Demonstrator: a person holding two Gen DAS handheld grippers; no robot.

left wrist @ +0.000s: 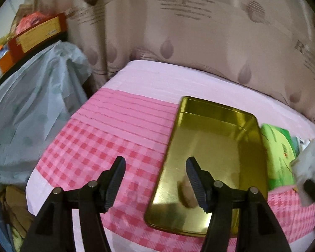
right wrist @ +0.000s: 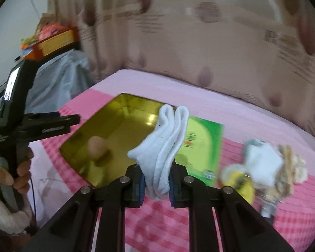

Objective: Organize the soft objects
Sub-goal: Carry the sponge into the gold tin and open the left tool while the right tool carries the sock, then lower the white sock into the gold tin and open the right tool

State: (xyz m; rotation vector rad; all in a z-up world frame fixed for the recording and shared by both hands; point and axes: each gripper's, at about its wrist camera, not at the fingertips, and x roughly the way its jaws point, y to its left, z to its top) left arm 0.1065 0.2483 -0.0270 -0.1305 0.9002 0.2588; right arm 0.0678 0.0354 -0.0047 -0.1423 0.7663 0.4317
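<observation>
Your right gripper [right wrist: 156, 180] pinches white socks [right wrist: 166, 138]; left gripper [left wrist: 155, 180] spread, empty. Gold tin [right wrist: 119, 126] holds nothing; soft pile [right wrist: 266, 168] remains.

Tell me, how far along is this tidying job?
Early, it seems. The gold tray holds nothing yet; the brownish blob in it looks like a reflection. In hand: the right gripper is clamped on a folded white sock, beside the tray. The left gripper is open and carries nothing. Left: a blurry pile of soft things on the pink cloth.
</observation>
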